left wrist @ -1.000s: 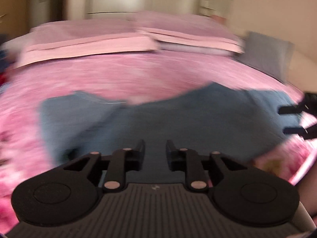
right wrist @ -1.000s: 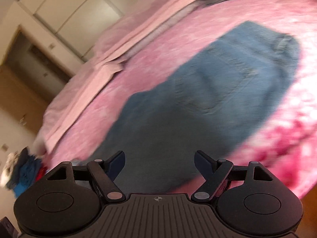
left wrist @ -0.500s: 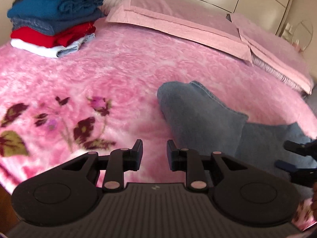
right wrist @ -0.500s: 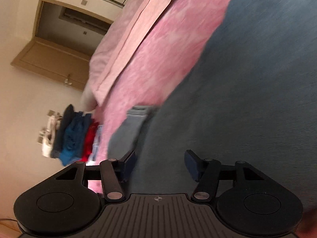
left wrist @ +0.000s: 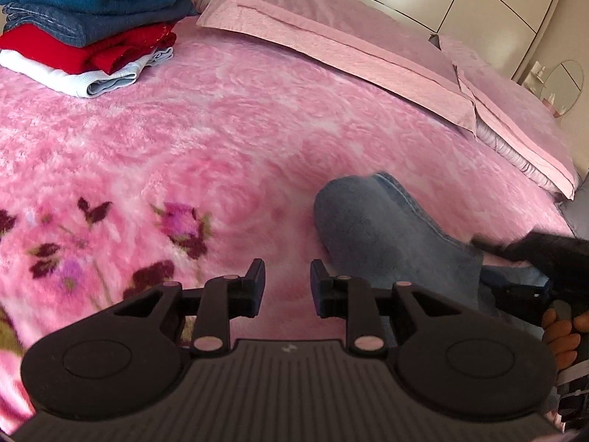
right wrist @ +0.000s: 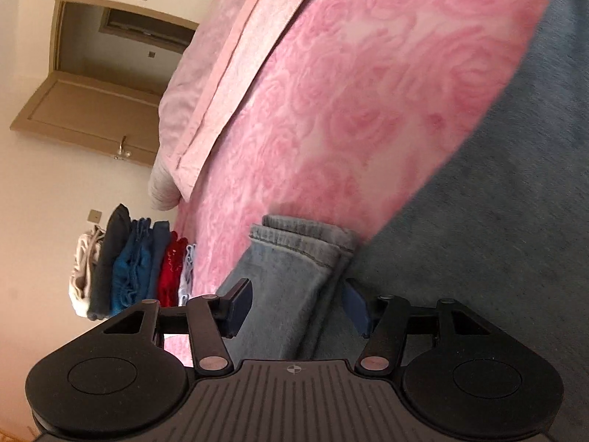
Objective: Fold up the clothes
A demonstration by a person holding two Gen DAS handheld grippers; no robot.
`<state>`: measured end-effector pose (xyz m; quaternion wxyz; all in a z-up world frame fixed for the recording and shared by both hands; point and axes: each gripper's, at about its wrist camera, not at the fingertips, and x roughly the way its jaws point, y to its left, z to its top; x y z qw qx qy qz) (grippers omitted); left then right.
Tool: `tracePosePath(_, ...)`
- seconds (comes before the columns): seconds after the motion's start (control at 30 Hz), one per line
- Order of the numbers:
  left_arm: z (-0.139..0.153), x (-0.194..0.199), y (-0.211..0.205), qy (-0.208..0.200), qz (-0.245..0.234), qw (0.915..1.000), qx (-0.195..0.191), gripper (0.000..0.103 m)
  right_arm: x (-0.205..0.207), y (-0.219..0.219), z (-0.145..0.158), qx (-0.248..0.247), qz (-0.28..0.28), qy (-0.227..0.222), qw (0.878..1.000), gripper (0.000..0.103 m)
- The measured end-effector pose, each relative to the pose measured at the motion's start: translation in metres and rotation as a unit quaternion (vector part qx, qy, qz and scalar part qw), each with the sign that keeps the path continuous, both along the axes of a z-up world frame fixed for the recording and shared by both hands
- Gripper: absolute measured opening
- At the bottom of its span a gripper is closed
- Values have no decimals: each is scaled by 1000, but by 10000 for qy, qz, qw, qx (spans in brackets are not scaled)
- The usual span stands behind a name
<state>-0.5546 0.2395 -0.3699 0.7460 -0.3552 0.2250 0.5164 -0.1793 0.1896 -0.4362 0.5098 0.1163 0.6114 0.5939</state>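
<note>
Left tongs [left wrist: 283,281]: set at a narrow gap with nothing between the pads, over the pink rose-patterned plush blanket [left wrist: 228,118] that covers the bed. Only blanket shows in the gap.

Right tongs [right wrist: 296,304]: jaws closing, with the hemmed cuff end of the faded blue denim jeans [right wrist: 291,276] between them. The pads stand on either side of the folded leg; no pressing contact can be confirmed. In the left wrist view the right tongs [left wrist: 515,276] come in from the right edge — blurred, low over the jeans [left wrist: 383,232] — with the person's fingers [left wrist: 559,331] on the handle behind.

Jeans: lying on the blanket just ahead and to the right of the left tongs, the rounded leg end pointing away from them. A broad expanse of the same denim fills the right side of the right wrist view.

Stack of folded clothes [left wrist: 88,18] — teal, denim blue, red and white layers — sits on the bed well ahead and to the left of the left tongs, apart from the jeans. Two pale pink pillows [left wrist: 331,37] lie along the far side, ahead of both tongs.
</note>
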Motion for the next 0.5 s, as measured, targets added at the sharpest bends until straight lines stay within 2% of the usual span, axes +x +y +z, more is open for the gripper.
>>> tracePosePath(0.03, 1, 1, 0, 3, 0, 10000, 6, 22, -3, 5, -2, -128, 60, -93, 9999, 12)
tracePosePath(0.1, 2, 2, 0, -3, -13, 10000, 12, 22, -7, 3, -1, -84, 32, -232, 9997, 5)
tracePosePath(0.23, 12, 4, -10, -61, -38, 10000, 56, 22, -6, -39, 37, 739, -387, -702, 9940, 4)
tracePosePath(0.33, 18, 10, -21, -135, -153, 9998, 71, 22, 4, -100, 84, 1270, -998, -1304, 9782, 4)
tracePosePath(0.4, 20, 18, -29, -166, -283, 9995, 50, 22, 13, -144, 101, 1258, -1518, -1748, 9647, 4)
tracePosePath(0.5, 16, 38, -42, -112, -519, 9986, -38, 23, 29, -194, 93, 726, -2108, -2194, 9498, 4)
